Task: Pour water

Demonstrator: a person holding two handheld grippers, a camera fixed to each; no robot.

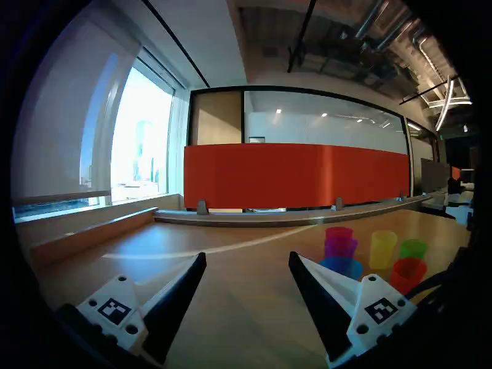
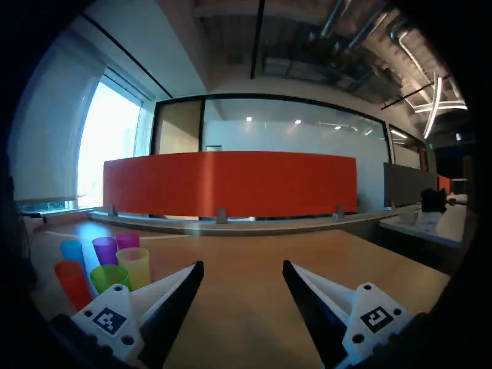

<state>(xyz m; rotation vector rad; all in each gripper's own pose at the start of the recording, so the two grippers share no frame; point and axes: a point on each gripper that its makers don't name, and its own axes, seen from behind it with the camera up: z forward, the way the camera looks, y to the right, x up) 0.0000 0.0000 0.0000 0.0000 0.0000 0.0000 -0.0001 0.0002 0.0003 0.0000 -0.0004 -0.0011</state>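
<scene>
On the desk (image 1: 246, 295), six cups (image 1: 382, 249) stand upright.

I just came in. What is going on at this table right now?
A person holds two grippers over a wooden table. The left gripper and the right gripper both have their jaws open and grip nothing. Six coloured cups stand close together on the table, ahead of the grippers and untouched. The pouring has not yet begun.
</scene>
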